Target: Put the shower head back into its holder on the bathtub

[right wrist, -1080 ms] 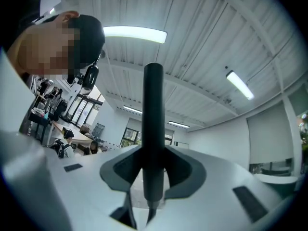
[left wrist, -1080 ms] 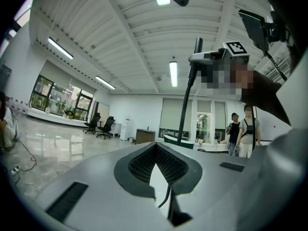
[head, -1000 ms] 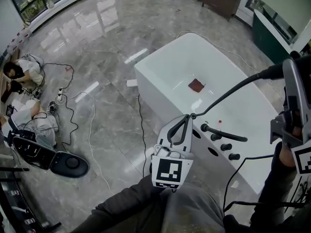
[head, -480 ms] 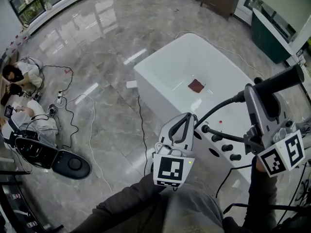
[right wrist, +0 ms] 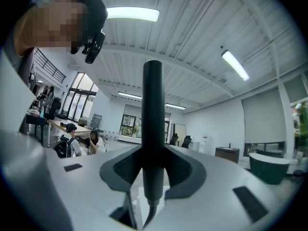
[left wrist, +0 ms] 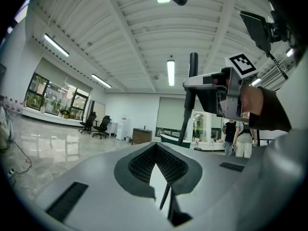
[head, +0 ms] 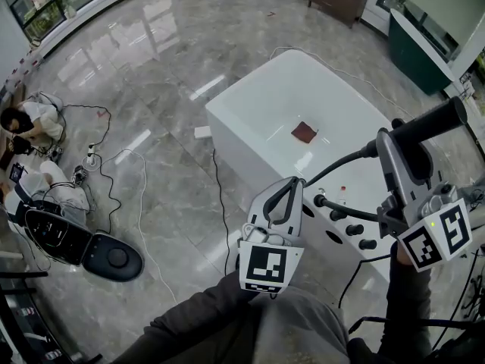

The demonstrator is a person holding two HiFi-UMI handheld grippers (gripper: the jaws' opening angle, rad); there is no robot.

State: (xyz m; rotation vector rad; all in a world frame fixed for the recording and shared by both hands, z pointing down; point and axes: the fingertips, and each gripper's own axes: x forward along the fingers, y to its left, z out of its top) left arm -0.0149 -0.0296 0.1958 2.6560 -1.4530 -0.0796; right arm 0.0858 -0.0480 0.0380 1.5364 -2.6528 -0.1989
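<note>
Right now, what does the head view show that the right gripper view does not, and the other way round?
Only the head view: the white bathtub with its knobs, the hose running to the deck, the left gripper, and cables on the floor. Only the right gripper view: the ceiling lights and the camera on the person's head. Both: the right gripper shut on the black shower head.

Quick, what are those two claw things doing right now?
Left gripper: closed; whether it pinches the hose can't be told.
Right gripper: closed on the shower head.
</note>
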